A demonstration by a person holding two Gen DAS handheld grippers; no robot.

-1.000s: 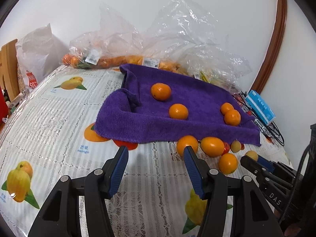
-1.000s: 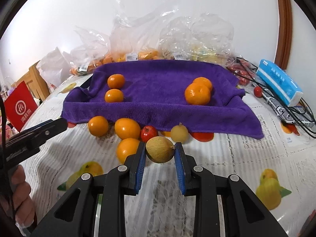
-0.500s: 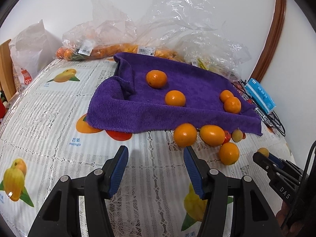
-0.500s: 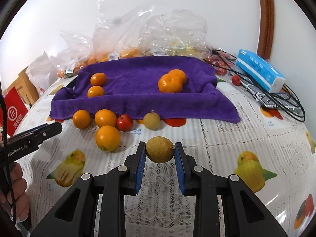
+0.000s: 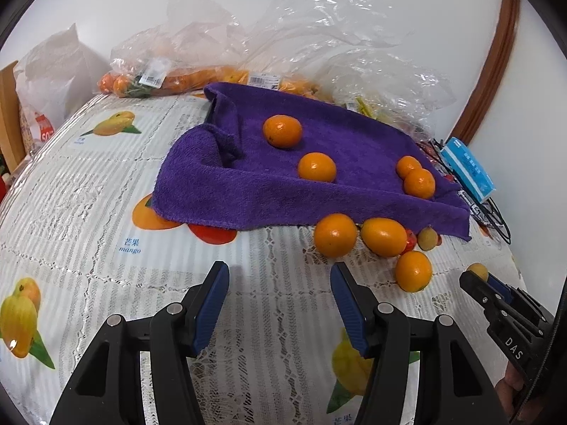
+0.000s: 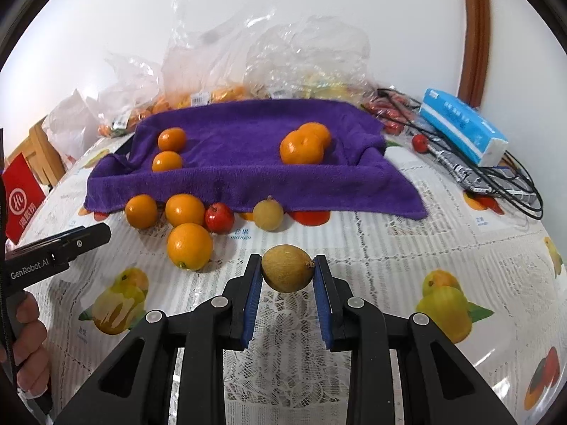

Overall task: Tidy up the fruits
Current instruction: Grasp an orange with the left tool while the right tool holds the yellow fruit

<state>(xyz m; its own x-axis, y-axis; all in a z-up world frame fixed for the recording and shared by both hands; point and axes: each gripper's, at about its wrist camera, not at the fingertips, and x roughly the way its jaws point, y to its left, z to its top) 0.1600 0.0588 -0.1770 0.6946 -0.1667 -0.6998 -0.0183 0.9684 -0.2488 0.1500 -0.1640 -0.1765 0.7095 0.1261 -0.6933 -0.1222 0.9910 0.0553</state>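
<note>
Between the blue pads of my right gripper (image 6: pixel 287 278) sits a small round tan fruit with a rough skin (image 6: pixel 287 272), pinched tight and held up above the lacy white tablecloth with fruit pictures (image 6: pixel 372 248). Just past it lie loose oranges (image 6: pixel 190 250), a little red fruit (image 6: pixel 219 217) and another tan fruit (image 6: pixel 268 215), all at the front edge of the soft purple towel (image 6: pixel 241 177). My left gripper (image 5: pixel 280 304) is spread wide with nothing in it. I think the round fruit could slip out and roll off the table if I tilt or squeeze unevenly.
</note>
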